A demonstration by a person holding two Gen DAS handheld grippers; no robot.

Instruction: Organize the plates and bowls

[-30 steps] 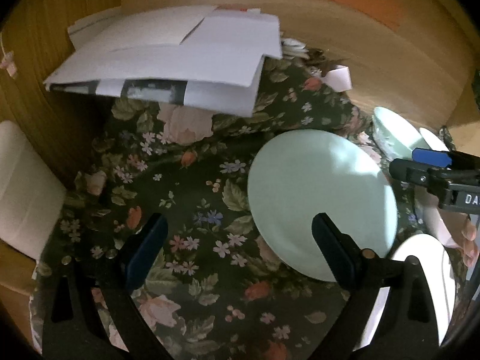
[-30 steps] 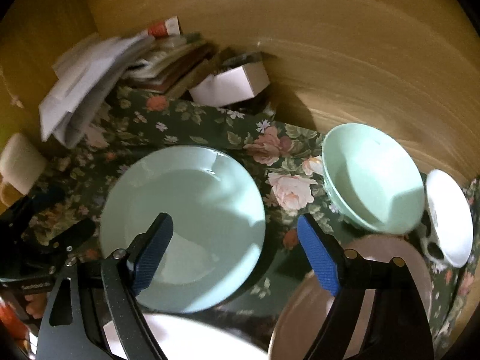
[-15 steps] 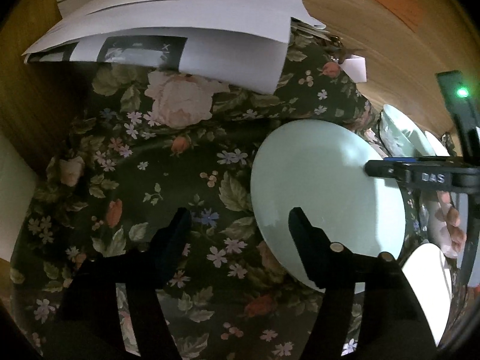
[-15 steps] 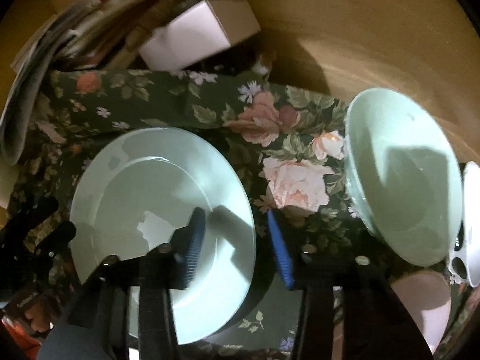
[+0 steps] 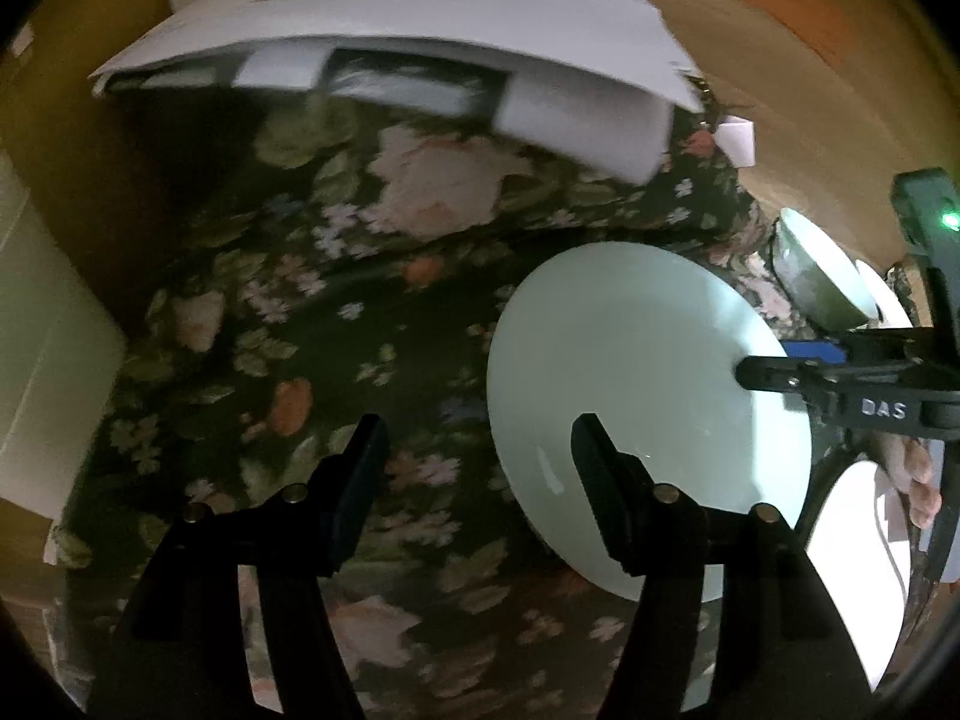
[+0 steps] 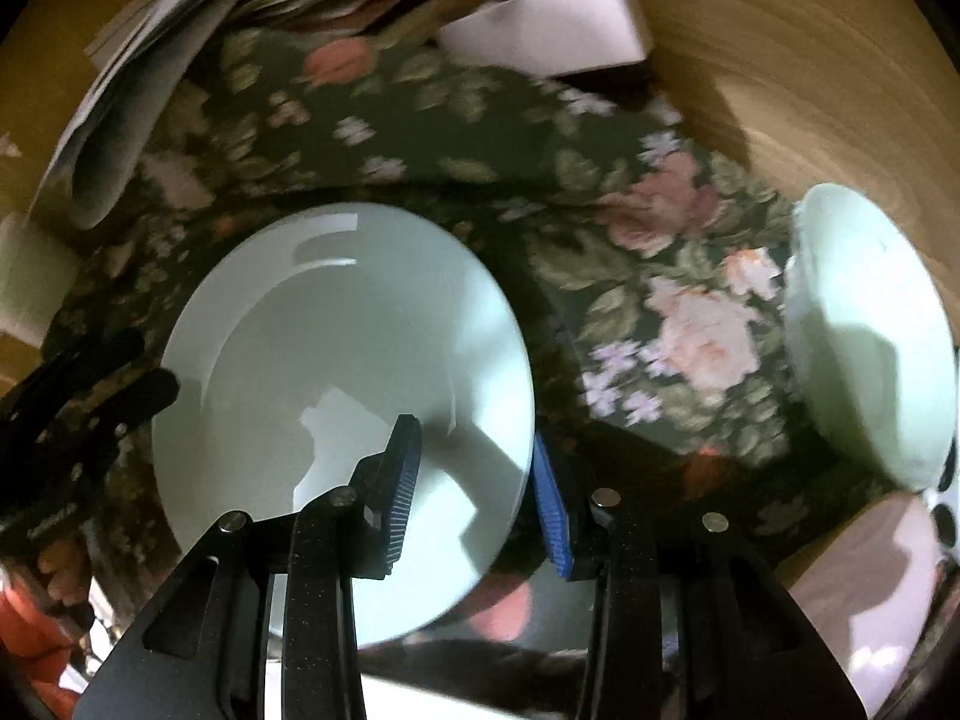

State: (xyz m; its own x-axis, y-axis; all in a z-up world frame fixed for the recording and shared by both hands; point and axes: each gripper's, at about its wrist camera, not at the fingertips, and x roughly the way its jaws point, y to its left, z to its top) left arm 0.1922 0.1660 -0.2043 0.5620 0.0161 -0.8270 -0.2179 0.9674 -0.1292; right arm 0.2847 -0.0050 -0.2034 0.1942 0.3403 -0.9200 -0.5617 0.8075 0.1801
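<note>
A pale green plate [image 5: 648, 408] [image 6: 342, 396] lies on the floral cloth [image 5: 336, 324]. My right gripper [image 6: 474, 492] straddles its right rim: the black finger hangs over the plate's face and the blue pad sits just outside the edge. Its jaws are closing with the rim between them, and a gap still shows. My left gripper [image 5: 480, 480] hovers at the plate's left rim, half open. One finger is over the plate, the other over the cloth. A pale green bowl [image 6: 870, 336] [image 5: 822, 282] stands to the right.
A stack of papers [image 5: 390, 30] covers the cloth's far side, with a white box [image 6: 540, 30] beside it. A white plate [image 5: 858, 570] and a pinkish dish [image 6: 870, 588] sit at the near right. A wooden wall rises behind. A person's fingers [image 5: 918, 480] hold the right gripper.
Both grippers have narrowed and come down toward the green plate. The right one shifted onto the plate's right rim; the left one drew in at its left rim.
</note>
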